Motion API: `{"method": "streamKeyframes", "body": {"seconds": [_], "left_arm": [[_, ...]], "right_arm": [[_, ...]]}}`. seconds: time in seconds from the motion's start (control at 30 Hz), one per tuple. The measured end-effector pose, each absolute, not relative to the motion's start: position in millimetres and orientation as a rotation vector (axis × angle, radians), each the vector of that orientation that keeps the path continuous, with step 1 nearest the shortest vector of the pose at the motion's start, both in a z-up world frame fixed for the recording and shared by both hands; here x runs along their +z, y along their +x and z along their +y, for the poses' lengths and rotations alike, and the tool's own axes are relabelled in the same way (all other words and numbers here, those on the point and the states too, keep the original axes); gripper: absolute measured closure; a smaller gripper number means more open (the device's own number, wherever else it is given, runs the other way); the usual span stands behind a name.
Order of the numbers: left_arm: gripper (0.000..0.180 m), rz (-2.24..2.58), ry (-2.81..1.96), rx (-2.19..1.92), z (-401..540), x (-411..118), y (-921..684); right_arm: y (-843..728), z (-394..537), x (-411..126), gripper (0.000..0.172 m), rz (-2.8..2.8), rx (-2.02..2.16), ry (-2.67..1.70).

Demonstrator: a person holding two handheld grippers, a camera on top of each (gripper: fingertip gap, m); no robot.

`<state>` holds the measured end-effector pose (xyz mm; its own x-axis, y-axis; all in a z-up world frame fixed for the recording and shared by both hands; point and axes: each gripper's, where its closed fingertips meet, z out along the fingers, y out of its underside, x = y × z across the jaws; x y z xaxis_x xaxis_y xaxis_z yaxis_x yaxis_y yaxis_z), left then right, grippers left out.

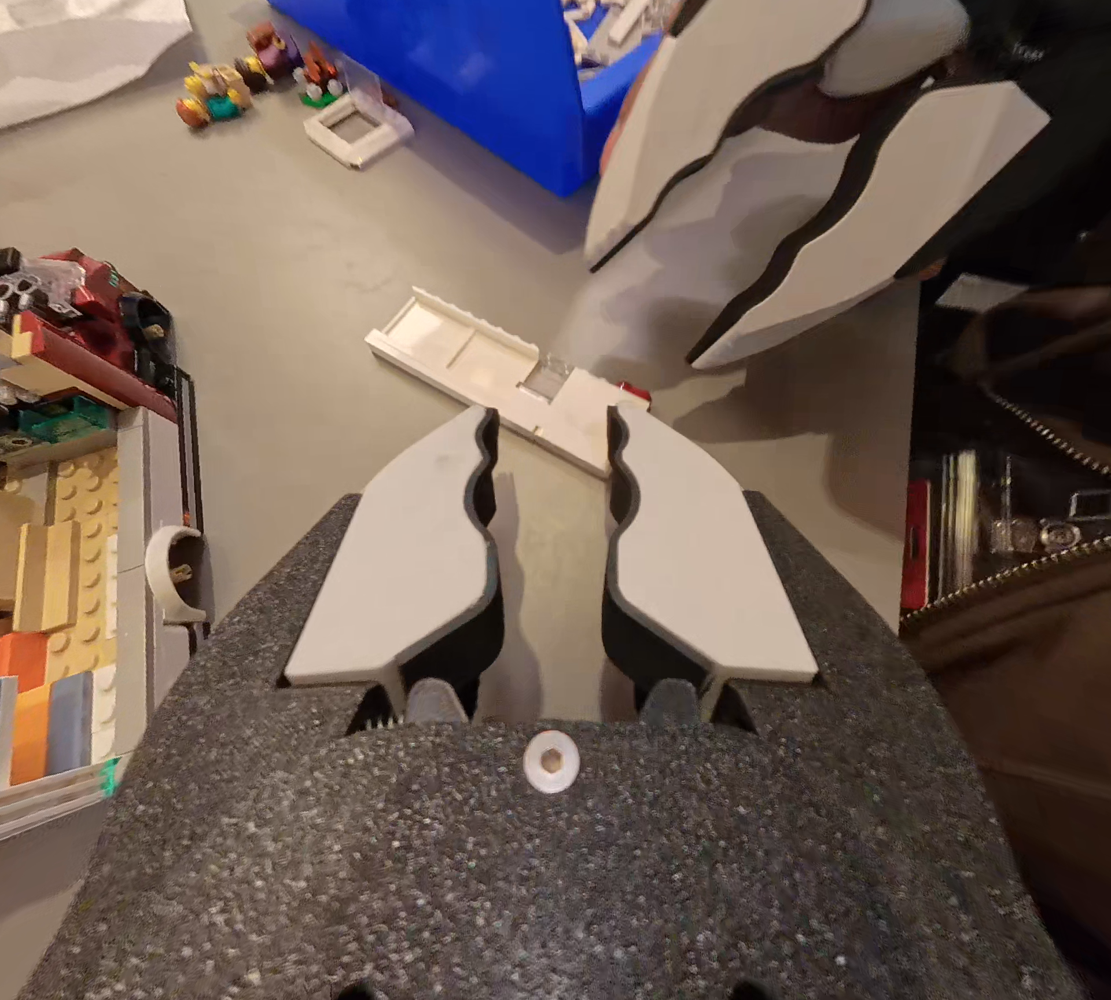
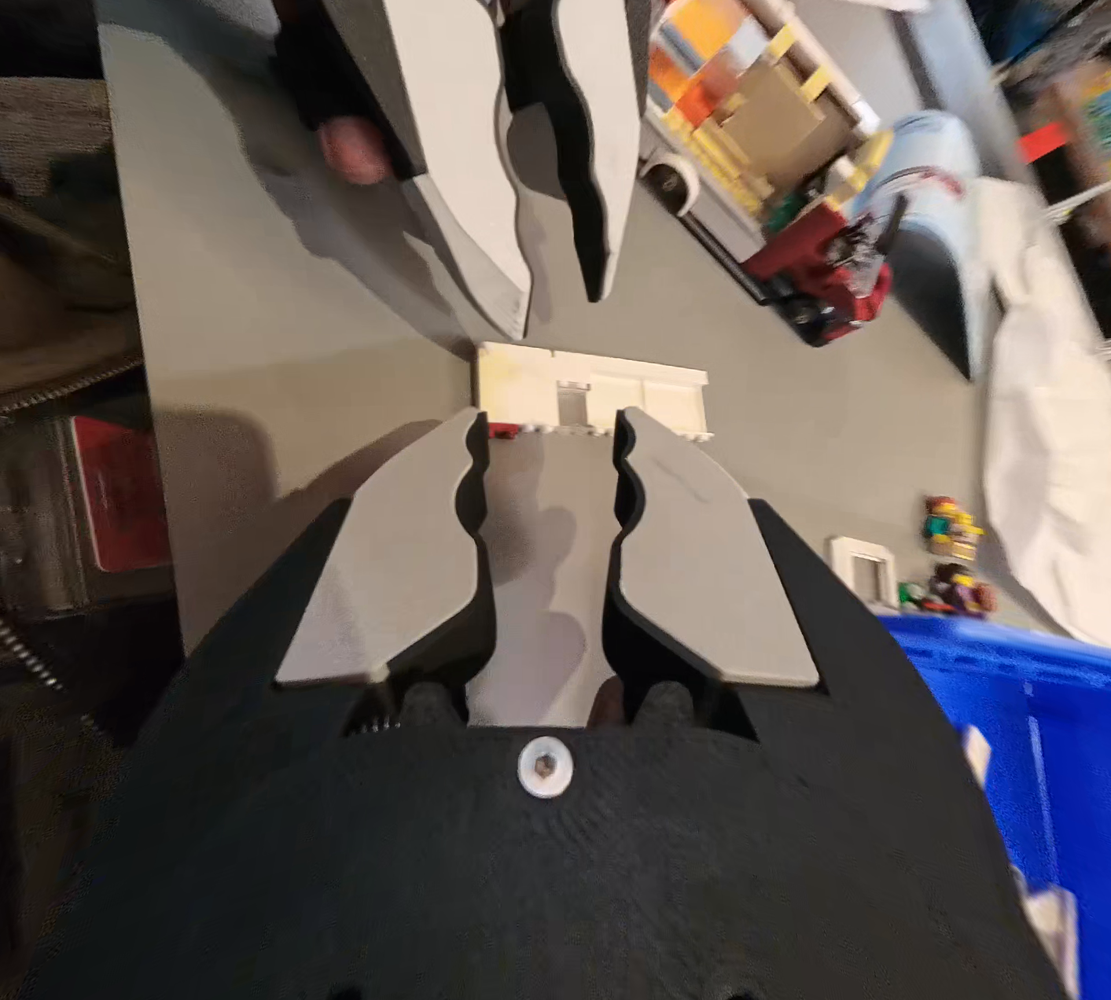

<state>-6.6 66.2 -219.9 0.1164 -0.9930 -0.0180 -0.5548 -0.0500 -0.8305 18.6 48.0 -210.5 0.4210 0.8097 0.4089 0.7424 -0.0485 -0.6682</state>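
Hovering: left claw (image 1: 553,418) released | right claw (image 2: 547,421) released over white brick panel (image 2: 601,388) | fingertip (image 2: 351,153) only in right view

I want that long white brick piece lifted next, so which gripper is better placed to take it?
Probably the left gripper: its open fingers already straddle one end of the white piece. The right gripper, also open, sits just short of its edge.

A flat brick panel (image 1: 481,364) lies on the table (image 1: 300,261) between both grippers; a bin (image 1: 421,9) stands behind it, a brick building (image 1: 72,490) to its left.
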Motion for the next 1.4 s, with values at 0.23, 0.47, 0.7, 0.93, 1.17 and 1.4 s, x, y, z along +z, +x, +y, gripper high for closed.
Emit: {"method": "streamKeyframes", "body": {"seconds": [0.23,0.47,0.7,0.93,1.17,1.4], "left_arm": [[0.137,1.623,-1.725,-0.656,65.2,-238.0,-12.3],[0.137,1.692,-1.759,-0.628,59.8,-248.4,-13.8],[0.135,1.689,-1.777,-0.660,58.6,-247.9,-20.8],[0.135,1.742,-1.779,-0.695,51.0,-250.6,-28.7],[0.133,1.690,-1.797,-0.684,59.5,-244.0,-47.3],[0.133,1.679,-1.774,-0.737,59.3,-242.2,-49.6]], "right_arm": [[12.1,54.7,-238.6,0.123,-1.328,0.147,-2.000],[-8.3,36.8,-248.1,0.133,-1.341,0.299,-2.056],[-0.3,50.3,-233.4,0.133,-1.278,0.241,-2.020],[-10.9,33.6,-250.0,0.145,-1.353,0.360,-2.106],[-21.6,52.2,-232.2,0.139,-1.401,0.221,-1.943],[23.1,83.1,-230.2,0.136,-1.679,-0.065,-1.956]]}}
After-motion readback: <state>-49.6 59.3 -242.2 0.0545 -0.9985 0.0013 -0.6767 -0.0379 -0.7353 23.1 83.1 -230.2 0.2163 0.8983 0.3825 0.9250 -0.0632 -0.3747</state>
